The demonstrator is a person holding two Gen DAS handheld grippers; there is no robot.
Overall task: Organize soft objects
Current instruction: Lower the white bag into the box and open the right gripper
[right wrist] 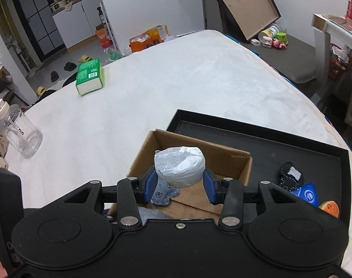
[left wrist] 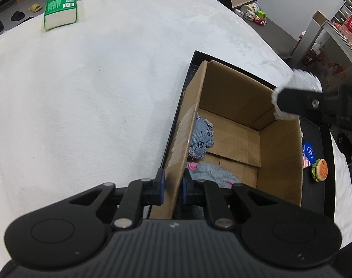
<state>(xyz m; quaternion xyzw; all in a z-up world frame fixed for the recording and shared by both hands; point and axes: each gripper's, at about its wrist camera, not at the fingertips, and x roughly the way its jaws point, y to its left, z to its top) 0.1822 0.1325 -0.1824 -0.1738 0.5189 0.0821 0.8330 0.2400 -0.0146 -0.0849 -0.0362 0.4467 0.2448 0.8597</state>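
Observation:
An open cardboard box (left wrist: 234, 106) stands in a black tray (left wrist: 187, 78) on the white bed. My left gripper (left wrist: 173, 184) is shut on the box's left wall, one pad on each side. Inside the box lie a blue denim toy (left wrist: 202, 139) and a grey fluffy toy (left wrist: 213, 173) with a pink patch. My right gripper (right wrist: 180, 175) is shut on a white wrapped round bundle (right wrist: 179, 165), held over the box (right wrist: 222, 157). In the left wrist view, that right gripper (left wrist: 298, 103) with the bundle (left wrist: 301, 78) hangs above the box's far right corner.
A burger toy (right wrist: 330, 208), a blue packet (right wrist: 306, 194) and a black knitted piece (right wrist: 290, 176) lie in the tray (right wrist: 245, 134) right of the box. A green tissue pack (right wrist: 90, 76) sits far back on the bed. A clear bottle (right wrist: 20, 136) lies at the bed's left edge.

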